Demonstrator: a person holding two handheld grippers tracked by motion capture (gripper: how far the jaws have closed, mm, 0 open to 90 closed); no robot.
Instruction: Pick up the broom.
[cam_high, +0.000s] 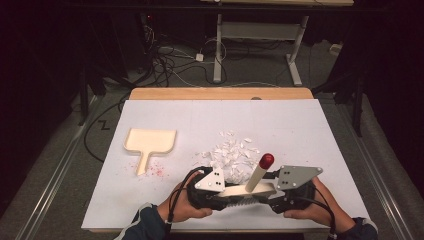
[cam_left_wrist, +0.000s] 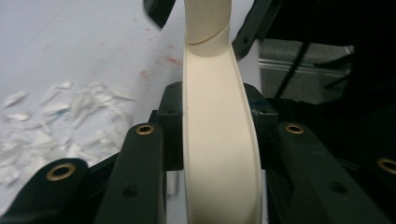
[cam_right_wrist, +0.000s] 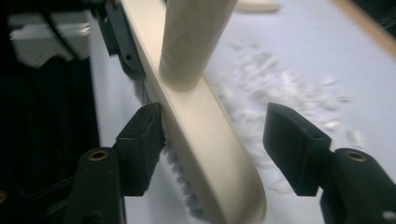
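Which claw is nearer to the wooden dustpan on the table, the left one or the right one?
Left. The left claw sits right of and below the dustpan, gripping the brush; the right claw is farther right, beyond the brush.

in the high view the brush (cam_high: 252, 190) lies between the two grippers, and their bodies cover both ends of its head and most of its bristles. in the left gripper view the top edge cuts off the brush handle (cam_left_wrist: 206, 18) and the bottom edge cuts off the head. in the right gripper view the handle (cam_right_wrist: 196, 37) runs out of the top edge, and the white scraps (cam_right_wrist: 285, 88) beyond it are blurred, their shapes unclear.
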